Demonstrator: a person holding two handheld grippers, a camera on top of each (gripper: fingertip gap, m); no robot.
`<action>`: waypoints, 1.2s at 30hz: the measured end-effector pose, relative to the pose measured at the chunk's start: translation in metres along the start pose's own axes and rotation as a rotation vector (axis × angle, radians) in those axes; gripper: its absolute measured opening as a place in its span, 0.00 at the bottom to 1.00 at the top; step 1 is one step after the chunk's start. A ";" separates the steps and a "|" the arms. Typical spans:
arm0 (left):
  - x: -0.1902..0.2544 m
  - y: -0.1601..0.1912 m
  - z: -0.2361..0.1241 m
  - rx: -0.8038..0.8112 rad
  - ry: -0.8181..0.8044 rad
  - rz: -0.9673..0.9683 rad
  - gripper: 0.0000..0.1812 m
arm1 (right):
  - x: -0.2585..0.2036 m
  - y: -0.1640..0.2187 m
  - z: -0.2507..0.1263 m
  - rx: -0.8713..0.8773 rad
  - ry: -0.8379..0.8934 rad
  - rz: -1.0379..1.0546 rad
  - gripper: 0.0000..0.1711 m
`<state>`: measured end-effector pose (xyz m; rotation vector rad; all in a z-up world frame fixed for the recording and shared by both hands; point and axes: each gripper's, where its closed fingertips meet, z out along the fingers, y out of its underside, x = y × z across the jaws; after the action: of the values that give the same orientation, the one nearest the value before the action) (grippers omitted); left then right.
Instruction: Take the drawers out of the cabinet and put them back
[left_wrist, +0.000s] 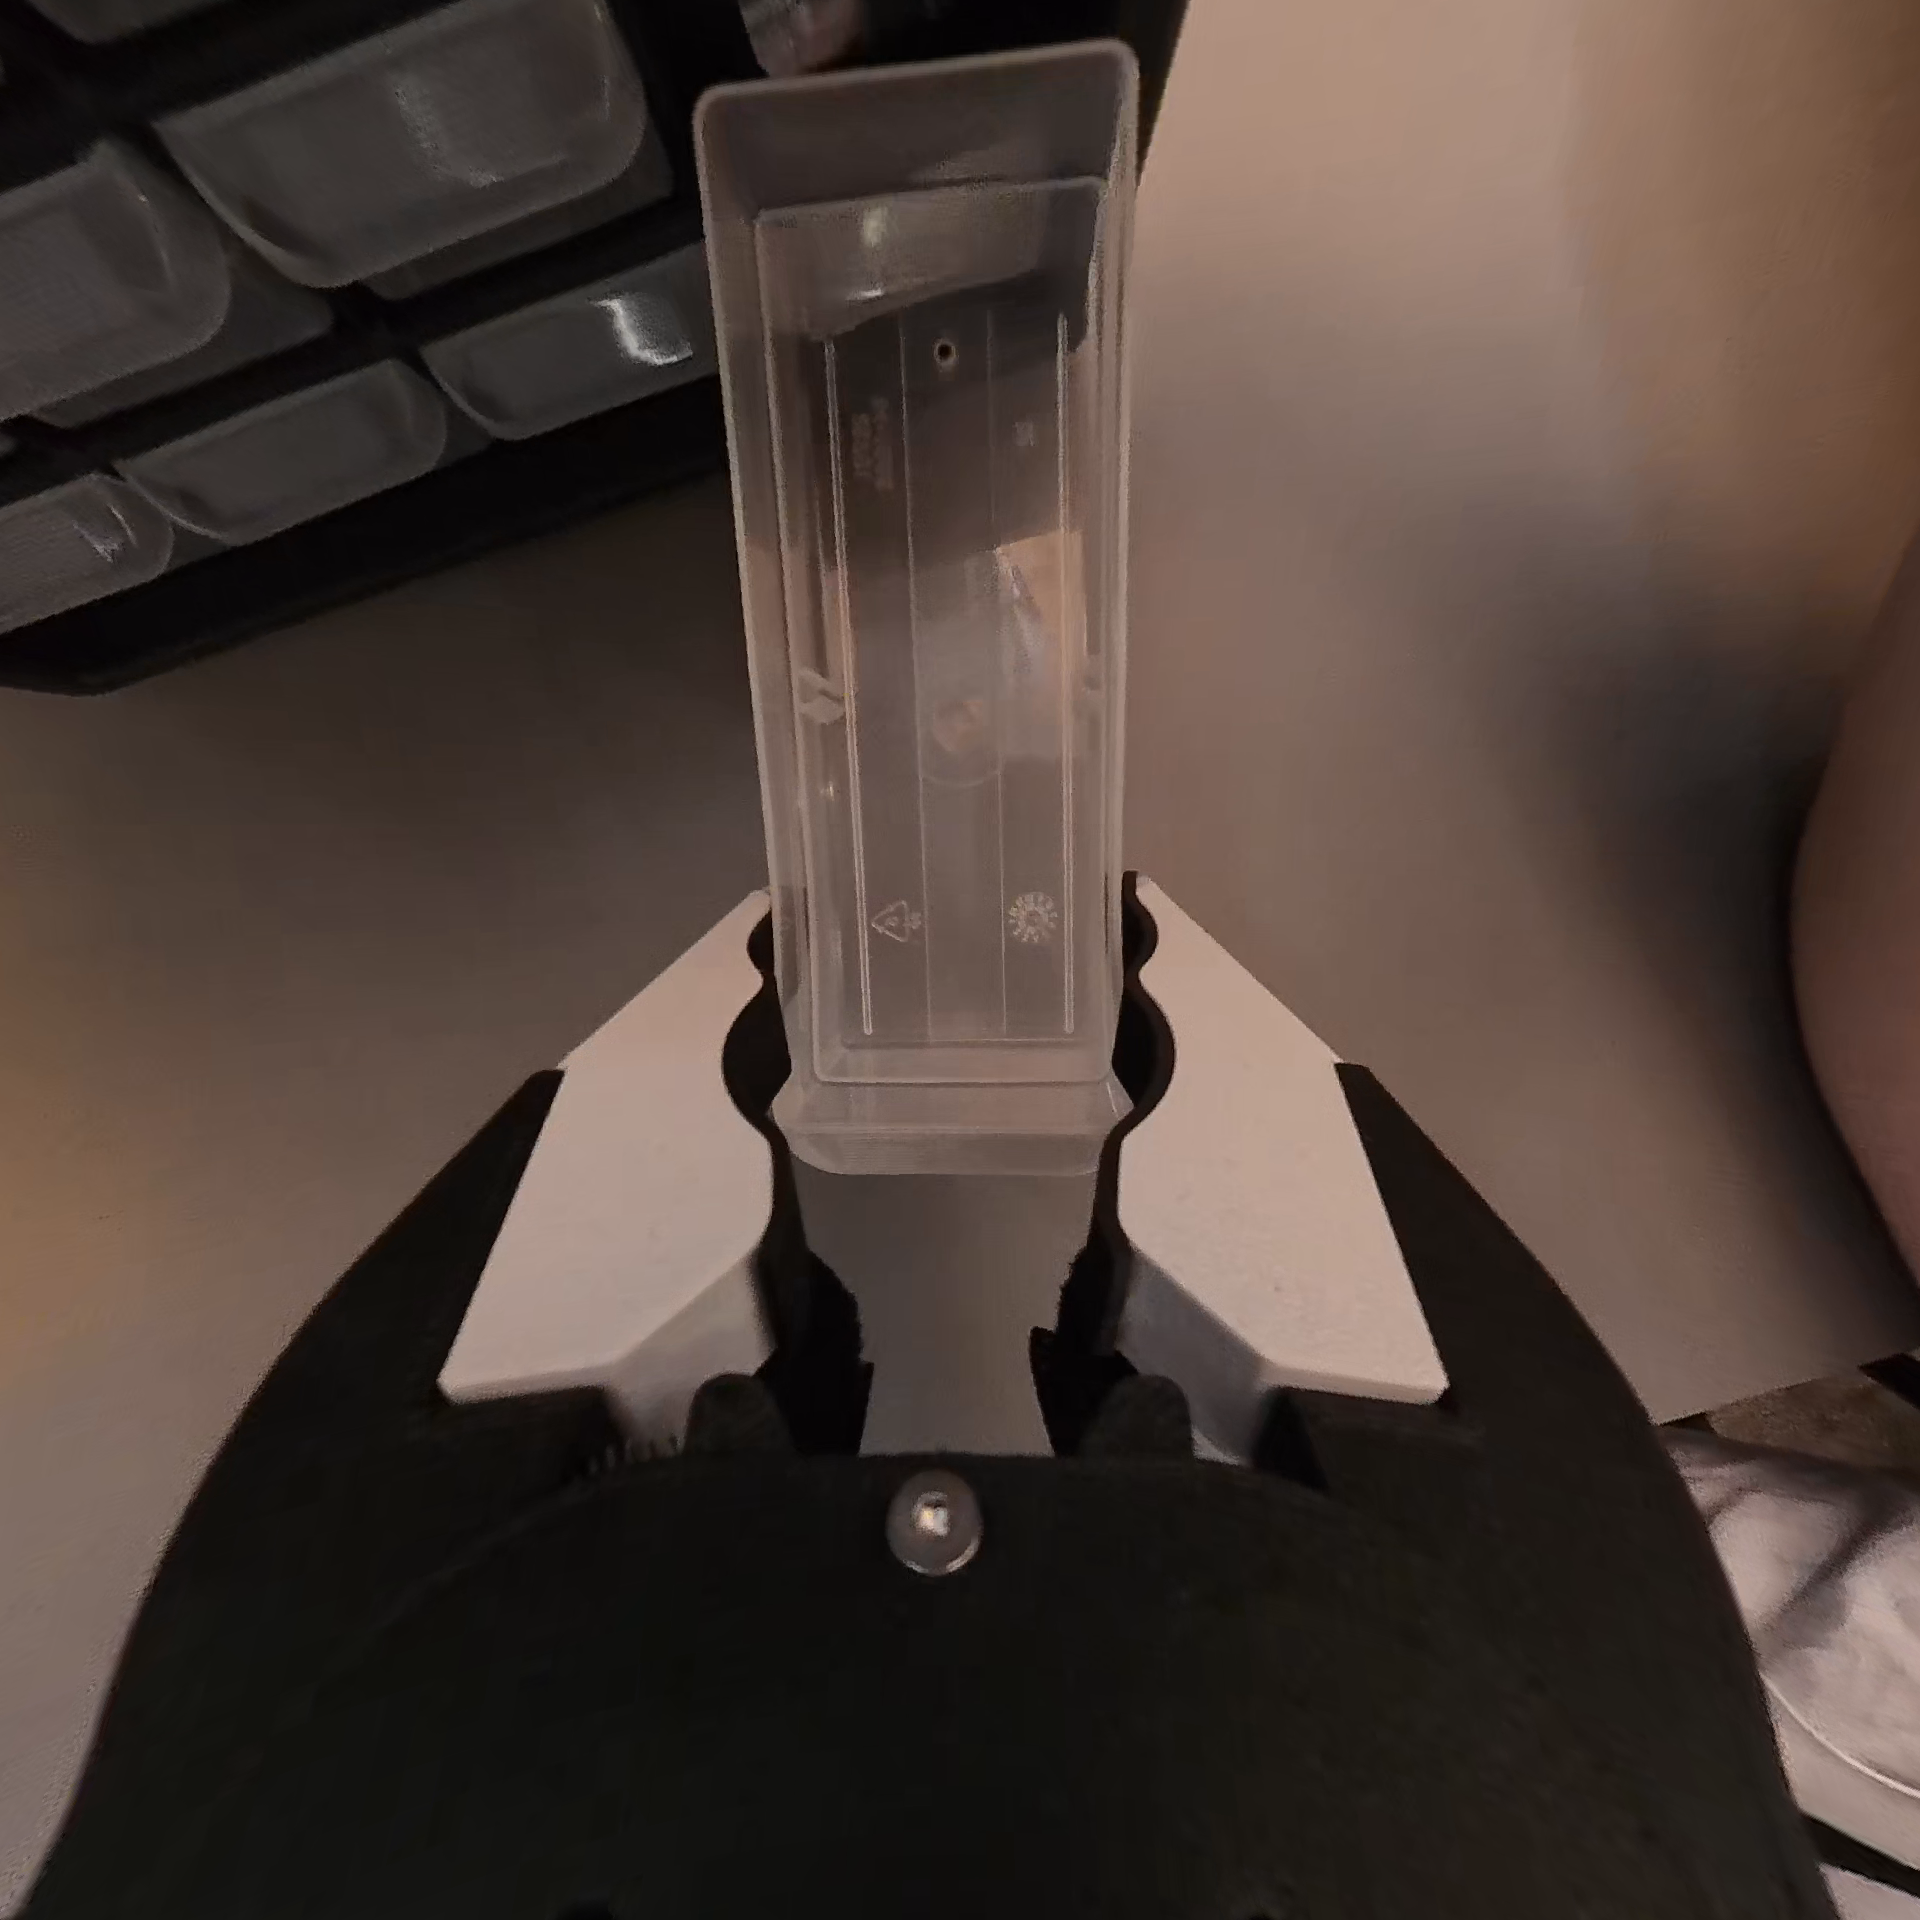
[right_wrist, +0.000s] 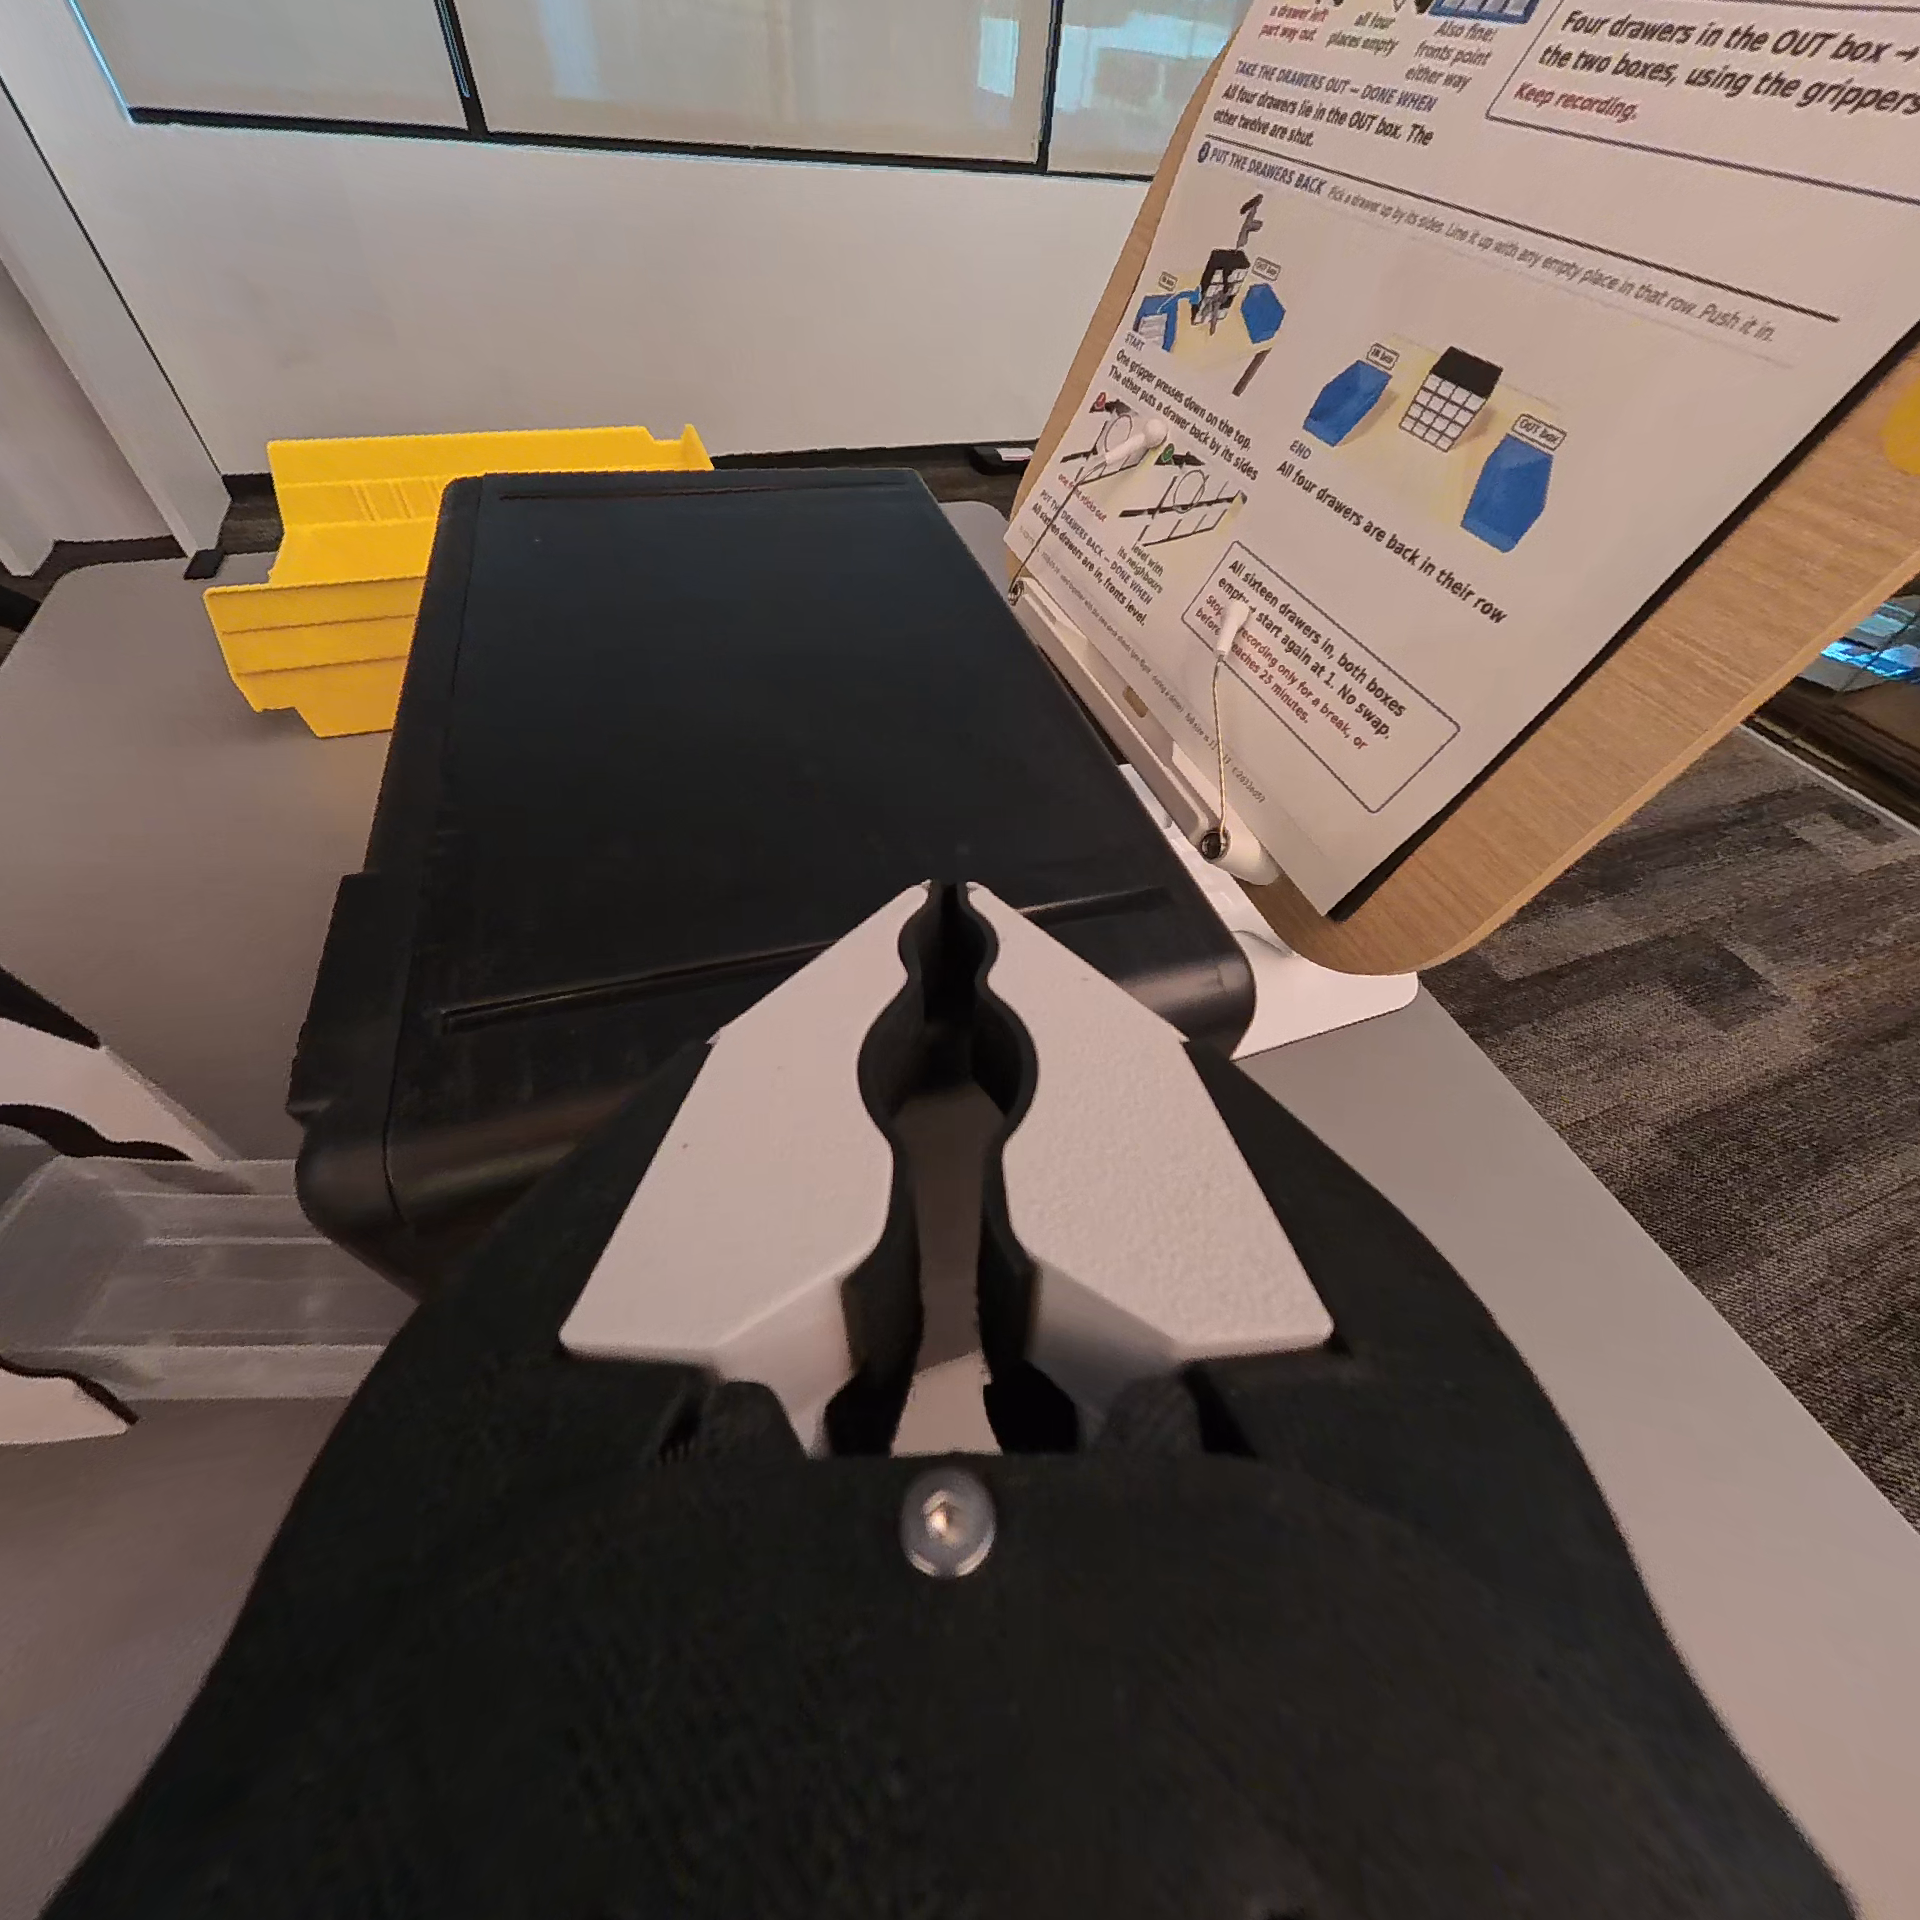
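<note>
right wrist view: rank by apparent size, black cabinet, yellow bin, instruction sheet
1. black cabinet, though it sits nearest the camera.
2. instruction sheet, cropped by the frame edge, so unsure.
3. yellow bin, farther back and partly hidden behind the cabinet.

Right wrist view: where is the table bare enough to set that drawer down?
Bare table lies left of the black cabinet, in front of the yellow bin, and a strip on its right, towards the carpet. It is crowded behind that strip, by the instruction board.

White wall (right_wrist: 623, 312) with windows (right_wrist: 727, 62), grey table (right_wrist: 156, 779), patterned carpet (right_wrist: 1714, 935).
</note>
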<state>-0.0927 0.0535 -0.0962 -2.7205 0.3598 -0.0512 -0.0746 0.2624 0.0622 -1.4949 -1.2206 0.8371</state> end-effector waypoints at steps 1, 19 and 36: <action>0.001 -0.001 0.000 0.004 0.009 -0.003 0.34 | 0.000 0.000 0.000 0.002 -0.003 0.004 0.00; -0.002 -0.011 0.001 -0.034 0.042 -0.051 0.34 | 0.000 0.000 0.000 0.010 -0.014 0.015 0.00; -0.002 -0.036 0.002 -0.099 -0.083 -0.050 0.34 | 0.000 0.000 0.000 0.019 -0.026 0.027 0.00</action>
<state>-0.0860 0.0867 -0.0838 -2.8190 0.2778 0.0669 -0.0747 0.2625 0.0624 -1.4924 -1.2111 0.8862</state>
